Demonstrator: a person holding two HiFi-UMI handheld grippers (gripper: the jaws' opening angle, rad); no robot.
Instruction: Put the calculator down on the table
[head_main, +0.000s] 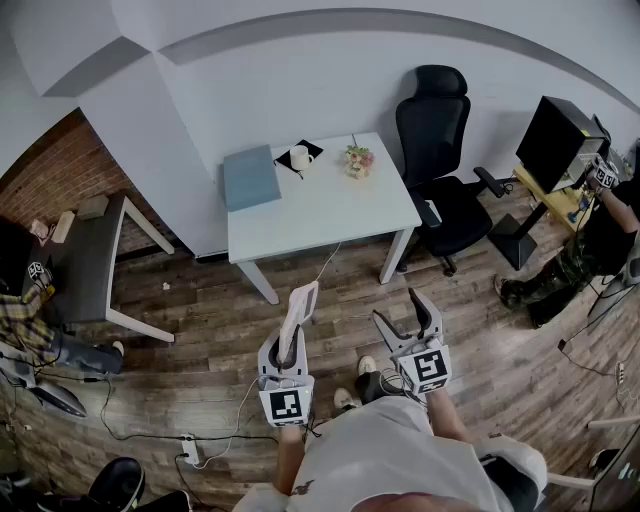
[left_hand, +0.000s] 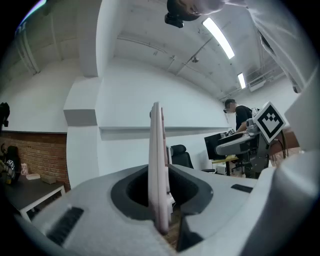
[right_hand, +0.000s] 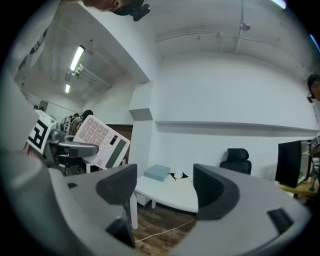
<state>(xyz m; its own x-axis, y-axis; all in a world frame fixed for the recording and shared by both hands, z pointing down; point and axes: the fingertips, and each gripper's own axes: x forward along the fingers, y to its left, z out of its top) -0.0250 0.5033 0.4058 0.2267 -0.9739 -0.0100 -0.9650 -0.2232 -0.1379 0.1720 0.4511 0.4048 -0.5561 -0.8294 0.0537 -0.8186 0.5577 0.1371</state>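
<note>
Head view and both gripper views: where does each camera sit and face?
Head view: on the head, steeply down at the table; shows torso, left tongs, right tongs.
Left gripper view: on left tongs, level, looking along them, shut on calculator.
Right gripper view: on open right tongs, toward the table.
Shared: head and right gripper views show table, calculator.

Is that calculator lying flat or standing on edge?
On edge, in the air: the left claw pinches the calculator, thin side showing.
</note>
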